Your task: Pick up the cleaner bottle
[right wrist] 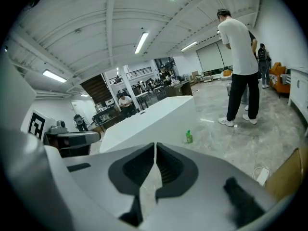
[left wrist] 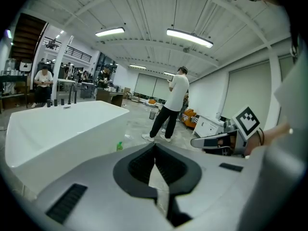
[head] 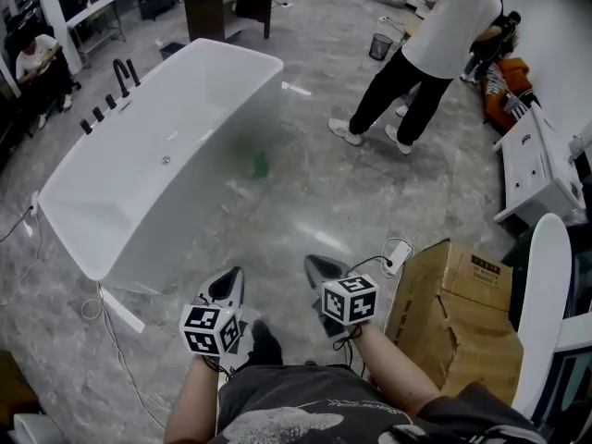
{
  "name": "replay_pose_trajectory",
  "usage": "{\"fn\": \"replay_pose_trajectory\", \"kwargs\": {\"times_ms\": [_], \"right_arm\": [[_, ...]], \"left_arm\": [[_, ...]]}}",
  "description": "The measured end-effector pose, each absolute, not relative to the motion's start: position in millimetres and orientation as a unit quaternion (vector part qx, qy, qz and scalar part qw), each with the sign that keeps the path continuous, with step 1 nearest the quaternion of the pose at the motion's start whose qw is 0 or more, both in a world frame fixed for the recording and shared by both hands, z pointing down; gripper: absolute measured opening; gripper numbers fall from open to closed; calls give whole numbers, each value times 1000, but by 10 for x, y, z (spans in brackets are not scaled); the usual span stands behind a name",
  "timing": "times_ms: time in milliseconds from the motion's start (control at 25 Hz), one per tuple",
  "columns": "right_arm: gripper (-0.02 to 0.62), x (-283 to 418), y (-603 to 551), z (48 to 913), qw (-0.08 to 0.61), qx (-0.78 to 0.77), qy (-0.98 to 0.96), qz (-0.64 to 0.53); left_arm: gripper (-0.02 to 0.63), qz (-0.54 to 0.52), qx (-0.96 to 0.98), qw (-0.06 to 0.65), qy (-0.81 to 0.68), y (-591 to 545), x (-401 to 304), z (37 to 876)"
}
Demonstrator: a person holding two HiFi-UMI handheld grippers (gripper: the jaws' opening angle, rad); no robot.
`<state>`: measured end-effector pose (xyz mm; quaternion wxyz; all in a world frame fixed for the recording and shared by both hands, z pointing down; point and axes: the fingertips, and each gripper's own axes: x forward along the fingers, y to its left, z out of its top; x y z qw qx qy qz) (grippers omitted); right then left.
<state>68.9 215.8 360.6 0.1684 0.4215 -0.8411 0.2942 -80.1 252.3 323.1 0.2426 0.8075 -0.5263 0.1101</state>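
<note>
Head view is showing the green cleaner bottle (head: 261, 165) standing upright on the grey floor (head: 370, 202), just beside the white bathtub (head: 139, 239) and well apart from both grippers. The left gripper (head: 228, 283) and the right gripper (head: 322, 268) are each holding their jaws together, gripping nothing.

The left gripper (head: 233, 277) and right gripper (head: 314, 265) each have a grey shell, black ribbed pads (left wrist: 144, 165) and a white cube (head: 211, 329) with black square markers. The person wears a dark grey T-shirt (head: 277, 400) with a pale print.
</note>
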Motion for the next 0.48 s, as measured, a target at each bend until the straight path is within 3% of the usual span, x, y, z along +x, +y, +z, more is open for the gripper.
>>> {"fn": "replay_pose_trajectory", "kwargs": {"times_ms": [480], "right_arm": [[28,318,1550,3587,177,450,-824,294]], "left_arm": [[15,102,820,252,-504,1841,-1355,3267]]}}
